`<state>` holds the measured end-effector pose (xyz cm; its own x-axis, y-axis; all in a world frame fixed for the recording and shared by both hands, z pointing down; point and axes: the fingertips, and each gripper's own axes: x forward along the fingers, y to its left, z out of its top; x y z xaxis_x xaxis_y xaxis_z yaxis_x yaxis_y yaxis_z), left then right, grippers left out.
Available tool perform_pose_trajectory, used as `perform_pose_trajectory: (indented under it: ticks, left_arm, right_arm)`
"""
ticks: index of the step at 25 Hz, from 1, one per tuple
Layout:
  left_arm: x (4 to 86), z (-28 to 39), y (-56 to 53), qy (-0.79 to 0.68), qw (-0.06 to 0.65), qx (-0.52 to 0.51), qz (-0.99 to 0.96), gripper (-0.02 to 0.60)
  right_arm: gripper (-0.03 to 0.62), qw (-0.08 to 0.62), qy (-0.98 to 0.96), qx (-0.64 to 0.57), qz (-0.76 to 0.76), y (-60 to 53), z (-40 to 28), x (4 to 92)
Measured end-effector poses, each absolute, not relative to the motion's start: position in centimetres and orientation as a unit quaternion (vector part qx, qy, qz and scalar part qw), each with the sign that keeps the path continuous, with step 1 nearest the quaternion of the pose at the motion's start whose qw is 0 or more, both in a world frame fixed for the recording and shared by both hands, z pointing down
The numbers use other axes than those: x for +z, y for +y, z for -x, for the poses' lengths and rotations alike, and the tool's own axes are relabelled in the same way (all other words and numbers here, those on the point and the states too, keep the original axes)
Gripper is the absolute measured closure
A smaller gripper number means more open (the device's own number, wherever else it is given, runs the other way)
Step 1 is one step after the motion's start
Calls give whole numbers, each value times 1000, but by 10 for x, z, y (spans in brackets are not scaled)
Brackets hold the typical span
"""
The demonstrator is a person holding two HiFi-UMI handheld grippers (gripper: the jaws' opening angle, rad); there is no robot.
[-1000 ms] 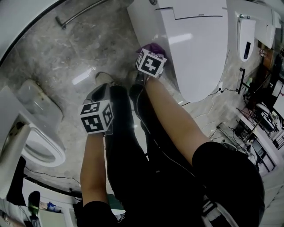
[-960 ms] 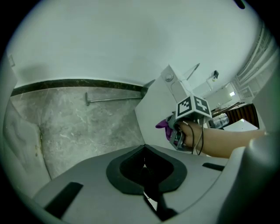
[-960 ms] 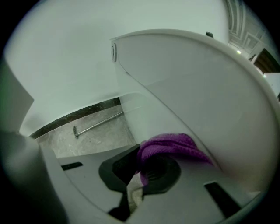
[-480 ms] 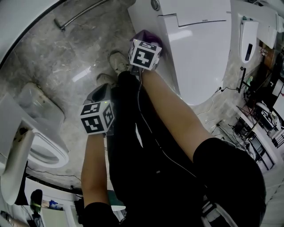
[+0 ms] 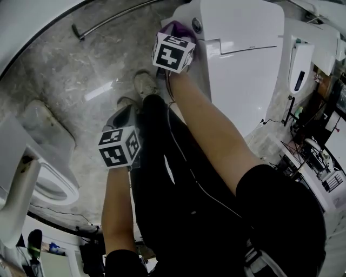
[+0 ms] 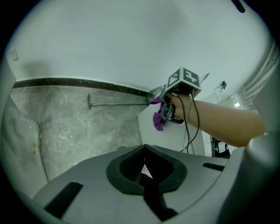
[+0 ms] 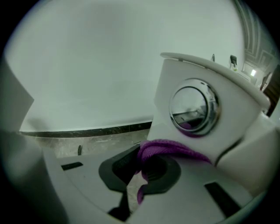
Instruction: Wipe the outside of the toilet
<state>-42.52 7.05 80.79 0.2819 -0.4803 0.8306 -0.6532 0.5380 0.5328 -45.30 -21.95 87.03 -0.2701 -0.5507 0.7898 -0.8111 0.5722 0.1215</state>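
Note:
The white toilet [image 5: 243, 59] stands at the upper right of the head view, lid down, with a round chrome flush button [image 5: 196, 25] on the side of its tank. My right gripper [image 5: 178, 33] is shut on a purple cloth [image 5: 174, 26] and holds it against the tank just left of that button. In the right gripper view the purple cloth [image 7: 168, 150] bulges out of the jaws right under the flush button [image 7: 193, 109]. My left gripper [image 5: 125, 114] hangs lower, over the floor and away from the toilet. Its jaws are shut with nothing in them.
A second white toilet [image 5: 46, 181] sits at the left edge. A metal grab bar [image 5: 116, 14] runs along the curved wall at the top. The person's legs and shoes [image 5: 145, 84] stand between the two grippers. Cables and clutter [image 5: 311, 157] lie at the far right.
My right gripper has carried the purple cloth from the side of the toilet bowl up to the tank beside the flush button. The left gripper has stayed about where it was.

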Motion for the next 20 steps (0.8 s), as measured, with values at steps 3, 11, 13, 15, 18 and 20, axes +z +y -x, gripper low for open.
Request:
perform_pose_trajectory:
  ticks: [3,11,13,15,18,20]
  left_arm:
    - [809,432,70,-600,643,66,-471,572]
    - [811,444,72,-614,641,66,-457,572]
    - [810,447,72,-619,638,67,-454,572]
    - [807,452,71,-623,635,65,-452,572]
    - [800,461,63,-631,628,62,-452,572]
    - [790,469,53,-640,616,62,-456,572]
  right_arm:
    - [566,419,-787,139,-430,-226,465,870]
    - [565,411,-812,93,-405,-236,489,857]
    - [565,402,-819,86,-400,-233,492,846]
    - [565,393,-828,73,-393,-228,494,831]
    - [565,370,-847,47,-379,-222,497,797]
    - [565,346,-860,34,-373,-221,499,769]
